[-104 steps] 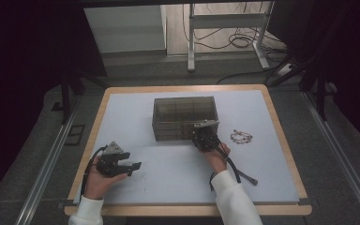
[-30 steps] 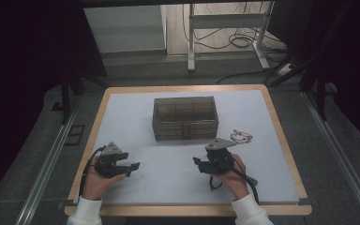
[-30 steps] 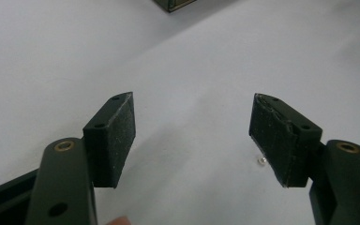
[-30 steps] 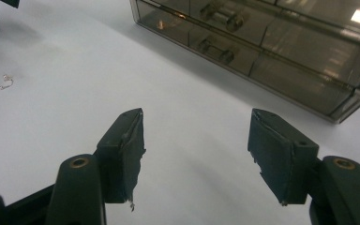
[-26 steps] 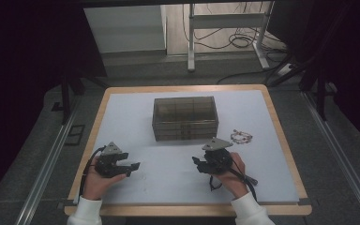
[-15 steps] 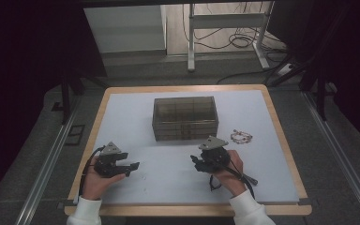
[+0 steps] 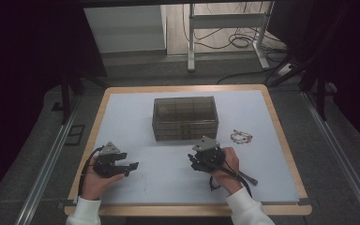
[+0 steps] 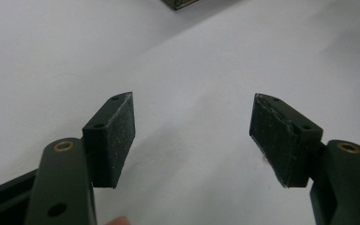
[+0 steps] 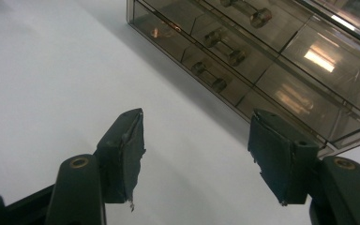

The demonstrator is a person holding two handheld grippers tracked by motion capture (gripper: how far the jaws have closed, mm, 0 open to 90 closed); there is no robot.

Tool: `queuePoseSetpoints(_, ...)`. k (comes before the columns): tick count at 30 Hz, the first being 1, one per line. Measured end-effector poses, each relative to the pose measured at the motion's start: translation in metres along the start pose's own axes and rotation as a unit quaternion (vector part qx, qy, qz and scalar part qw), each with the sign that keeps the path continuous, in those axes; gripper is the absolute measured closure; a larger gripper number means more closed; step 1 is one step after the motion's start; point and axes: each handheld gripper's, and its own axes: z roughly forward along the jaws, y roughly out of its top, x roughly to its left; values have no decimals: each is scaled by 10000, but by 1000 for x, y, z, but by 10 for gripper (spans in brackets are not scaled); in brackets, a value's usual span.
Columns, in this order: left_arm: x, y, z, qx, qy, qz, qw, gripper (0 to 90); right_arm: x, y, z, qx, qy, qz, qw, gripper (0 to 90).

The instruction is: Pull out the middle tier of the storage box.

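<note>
Resting low, both grippers point(image 7: 130, 167) point(image 7: 192, 161) agape

- Drawer box point(image 7: 184, 118): smoke-tinted clear plastic, glossy, throwing reflections; its knobs look like polished metal.
- Desk point(image 7: 168, 187): matt white sheet, smooth, with a pale wood rim.
- My right tool point(image 9: 197, 154): matt black plastic; pads dull, rubbery, frayed at the edges.
- My left tool point(image 8: 194, 136): same finish, pads lightly speckled.
- Bracelet point(image 7: 241, 137): small shiny beads.

A lab-like recording room: a wood-rimmed desk point(image 7: 281, 136) with a white mat stands on grey carpet between floor rails point(image 7: 47, 164), loose cables point(image 7: 234, 42) trailing under a metal frame behind, dark surroundings
</note>
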Motion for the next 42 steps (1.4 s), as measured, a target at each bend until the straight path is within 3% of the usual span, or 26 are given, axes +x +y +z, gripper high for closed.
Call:
queuePoseSetpoints(19,0,0,0,-10,-13,4,10000,317,10,5,5,64,-417,-554,9976,364)
queuePoseSetpoints(42,2,-1,-2,-33,-5,-16,10000,317,16,10,14,169,-655,-885,9938,366)
